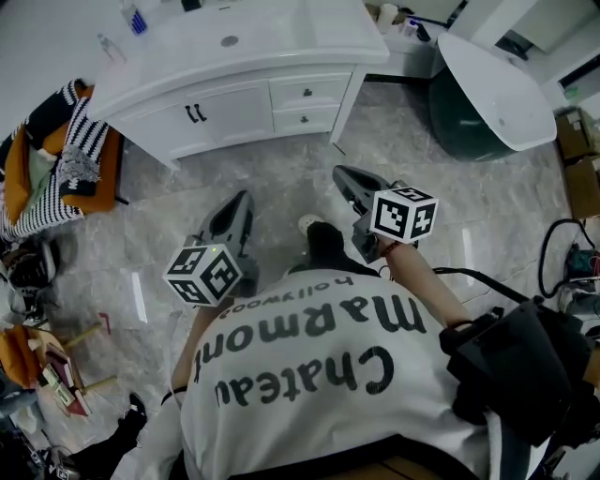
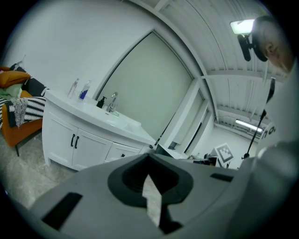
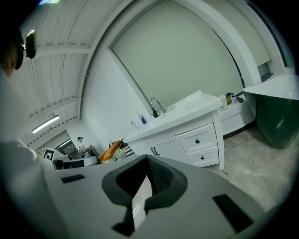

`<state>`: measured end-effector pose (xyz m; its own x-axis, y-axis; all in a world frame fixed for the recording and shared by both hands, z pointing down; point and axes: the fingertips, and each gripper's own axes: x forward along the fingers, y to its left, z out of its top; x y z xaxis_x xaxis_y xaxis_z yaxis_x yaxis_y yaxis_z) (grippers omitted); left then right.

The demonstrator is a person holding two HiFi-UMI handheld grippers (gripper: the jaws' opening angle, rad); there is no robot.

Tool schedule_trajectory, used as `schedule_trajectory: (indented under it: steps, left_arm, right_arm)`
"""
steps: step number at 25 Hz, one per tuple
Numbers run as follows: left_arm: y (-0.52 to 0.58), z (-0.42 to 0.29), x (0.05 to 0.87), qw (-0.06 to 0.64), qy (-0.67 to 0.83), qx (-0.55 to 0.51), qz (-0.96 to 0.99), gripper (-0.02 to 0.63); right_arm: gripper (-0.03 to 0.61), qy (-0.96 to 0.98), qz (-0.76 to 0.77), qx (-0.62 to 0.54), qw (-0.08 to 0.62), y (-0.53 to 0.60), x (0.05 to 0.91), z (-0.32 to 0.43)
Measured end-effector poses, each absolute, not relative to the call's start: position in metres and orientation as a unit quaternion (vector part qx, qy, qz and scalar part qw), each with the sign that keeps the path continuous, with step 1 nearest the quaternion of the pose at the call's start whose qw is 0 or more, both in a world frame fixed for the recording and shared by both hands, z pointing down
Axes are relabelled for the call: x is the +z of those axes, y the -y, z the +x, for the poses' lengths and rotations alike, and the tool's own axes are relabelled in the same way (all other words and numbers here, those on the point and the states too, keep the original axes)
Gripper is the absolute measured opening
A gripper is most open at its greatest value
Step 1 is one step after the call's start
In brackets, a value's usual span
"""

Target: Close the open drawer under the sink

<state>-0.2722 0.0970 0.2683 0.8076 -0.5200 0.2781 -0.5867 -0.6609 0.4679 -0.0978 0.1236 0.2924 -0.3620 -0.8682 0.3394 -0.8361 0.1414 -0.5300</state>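
Head view:
- Bottle (image 1: 133, 17): top cut off by the upper edge.
- Chair (image 1: 37, 159) with striped cloth: cut by the left edge.
- Box (image 1: 583, 178): cut by the right edge.
- Torso (image 1: 328, 375) hides the floor under it. Left hand is hidden below the marker cube (image 1: 202, 274).

Left gripper view:
- Body of the left tongs (image 2: 149, 156) covers the lower right of the vanity (image 2: 79, 135).
- Only a strip of one drawer (image 2: 122, 151) shows. Anything under it is hidden, and I cannot tell whether it stands open.

Right gripper view:
- Body of the right tongs (image 3: 148, 158) hides the foot of the cabinet doors (image 3: 161, 149) and most of the chair.
- Figure (image 3: 80, 140) in the far room: too small to make out.
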Motion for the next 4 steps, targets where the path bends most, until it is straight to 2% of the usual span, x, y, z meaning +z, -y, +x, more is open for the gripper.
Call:
schedule_trajectory:
  steps: [4]
  left_arm:
    - [-0.0938,-0.2707,0.2683,0.277,0.303,0.059,0.91,0.009]
  right_arm:
    - [0.011,-0.751,-0.567,-0.338,0.023,-0.1233,0.296,-0.0951]
